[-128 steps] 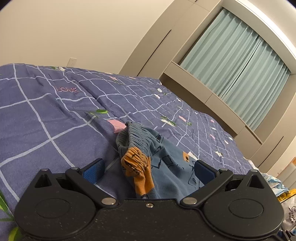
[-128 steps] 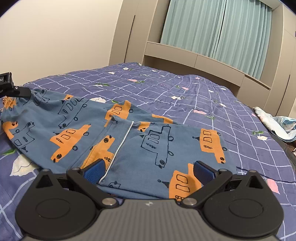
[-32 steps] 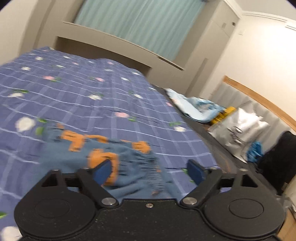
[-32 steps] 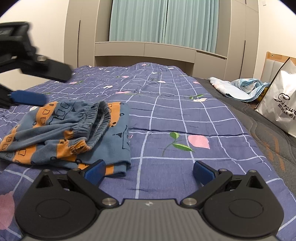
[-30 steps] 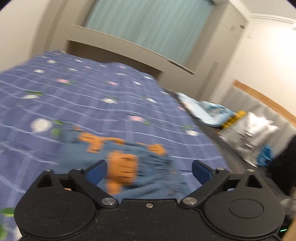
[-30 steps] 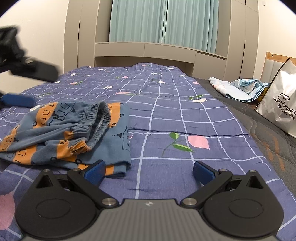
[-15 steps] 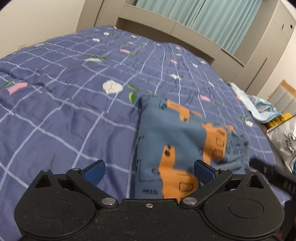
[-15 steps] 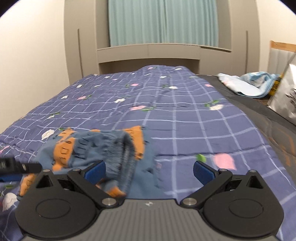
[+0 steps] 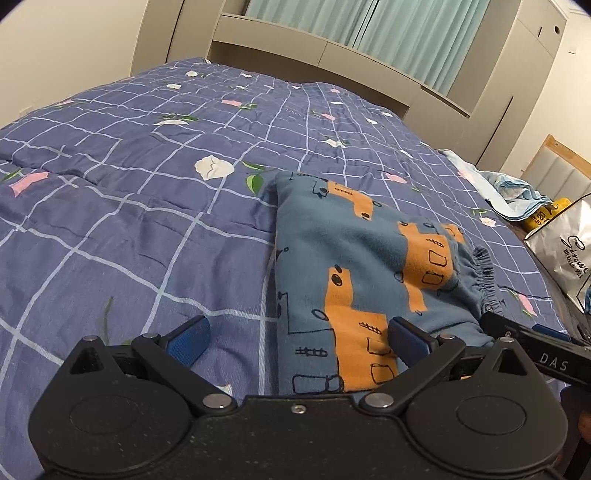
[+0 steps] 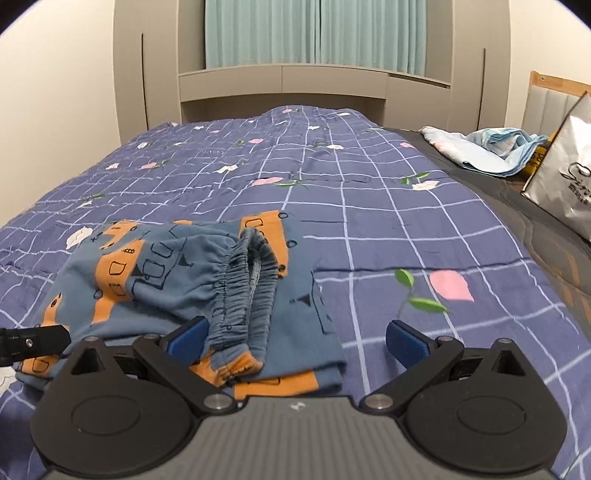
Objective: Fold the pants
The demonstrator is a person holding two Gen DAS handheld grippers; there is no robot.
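Note:
The blue pants (image 9: pixel 354 266) with orange car prints lie folded into a small bundle on the purple checked bedspread (image 9: pixel 129 206). In the right wrist view the bundle (image 10: pixel 177 280) shows its elastic waistband (image 10: pixel 247 273) on top. My left gripper (image 9: pixel 295 336) is open and empty at the bundle's near left edge, its right pad over the cloth. My right gripper (image 10: pixel 295 338) is open and empty at the bundle's near right corner, its left pad by the waistband. Part of the right gripper (image 9: pixel 535 347) shows in the left wrist view, and part of the left gripper (image 10: pixel 33 341) in the right wrist view.
A light blue crumpled cloth (image 10: pixel 491 146) and a silver shopping bag (image 10: pixel 565 181) sit at the bed's right side. A grey headboard shelf (image 10: pixel 295 81) and teal curtains (image 10: pixel 314 33) are at the far end. The dark mattress edge (image 10: pixel 535 229) runs along the right.
The left gripper let go of the pants and swung around the bundle to its near left side. The right gripper moved left toward the bundle. The pants went from spread out to folded.

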